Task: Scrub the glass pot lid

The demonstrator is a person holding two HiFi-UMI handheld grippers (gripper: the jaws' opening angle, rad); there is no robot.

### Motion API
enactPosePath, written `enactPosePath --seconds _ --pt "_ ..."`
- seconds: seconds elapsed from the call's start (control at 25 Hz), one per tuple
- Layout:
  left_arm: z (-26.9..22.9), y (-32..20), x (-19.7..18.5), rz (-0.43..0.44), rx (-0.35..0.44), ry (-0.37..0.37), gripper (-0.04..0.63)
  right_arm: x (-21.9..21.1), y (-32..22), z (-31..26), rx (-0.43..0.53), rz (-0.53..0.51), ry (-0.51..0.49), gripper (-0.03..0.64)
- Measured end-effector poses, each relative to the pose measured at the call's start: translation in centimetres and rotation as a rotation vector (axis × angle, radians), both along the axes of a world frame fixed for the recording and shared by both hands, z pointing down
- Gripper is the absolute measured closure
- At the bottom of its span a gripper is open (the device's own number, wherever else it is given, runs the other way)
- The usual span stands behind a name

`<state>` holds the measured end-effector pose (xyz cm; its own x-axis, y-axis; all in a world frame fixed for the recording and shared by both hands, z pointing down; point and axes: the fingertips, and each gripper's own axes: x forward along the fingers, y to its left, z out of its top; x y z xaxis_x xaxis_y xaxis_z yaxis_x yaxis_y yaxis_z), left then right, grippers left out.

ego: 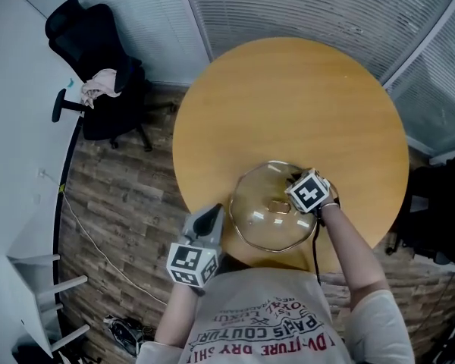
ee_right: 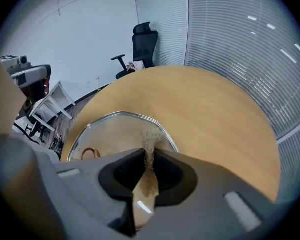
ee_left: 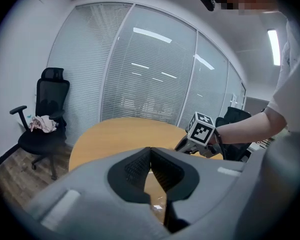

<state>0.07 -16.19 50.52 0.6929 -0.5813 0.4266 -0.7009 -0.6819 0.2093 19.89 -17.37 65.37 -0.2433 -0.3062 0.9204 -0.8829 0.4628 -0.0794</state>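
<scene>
Right hand-held gripper (ee_right: pixel 149 165) clenched on a brown scrubbing pad (ee_right: pixel 150 140), glass pot lid (ego: pixel 267 212) just beneath it on the table (ego: pixel 288 105); left hand-held gripper (ee_left: pixel 150 159) closed on nothing, lid just beside its tip

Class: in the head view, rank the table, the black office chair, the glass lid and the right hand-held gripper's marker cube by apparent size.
Table
Office chair and glass lid: near alike; chair stands farther off, so unranked
Marker cube

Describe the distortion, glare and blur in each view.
Head view: fisheye bows the blinds; small glints on the glass lid. Left gripper view: dark vignette, light streaks on the glass wall. Right gripper view: vignette too; the scrubber in the right gripper looks soft.
</scene>
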Motion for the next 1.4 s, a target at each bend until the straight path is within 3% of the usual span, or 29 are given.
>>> enactPosePath --seconds 0.12,0.28,0.56,0.8,1.08,1.4 --pt "0.7 0.0 0.2 -0.014 -0.002 -0.01 0.588 -0.1 -2.0 0.8 0.04 -0.035 0.006 0.565" --pt "0.9 0.1 0.0 -0.042 0.002 -0.009 0.588 0.1 -1.0 2.8 -0.071 -0.012 0.009 0.565" --pt "1.5 0.4 -2.0 -0.085 -0.015 -0.015 0.588 -1.3 -2.6 2.8 -0.065 -0.06 0.04 0.565" --pt "1.0 0.4 -5.2 -0.139 -0.006 -0.02 0.588 -5.1 -4.8 2.2 -0.003 -0.222 0.111 0.565" --pt "1.0 1.8 -8.9 -0.213 -0.016 -0.011 0.588 -10.5 -4.7 2.1 -0.017 -0.327 0.118 0.565" --pt "0.2 3.0 -12.4 -0.256 -0.007 -0.009 0.588 -13.7 -2.9 2.6 -0.09 -0.349 0.148 0.565"
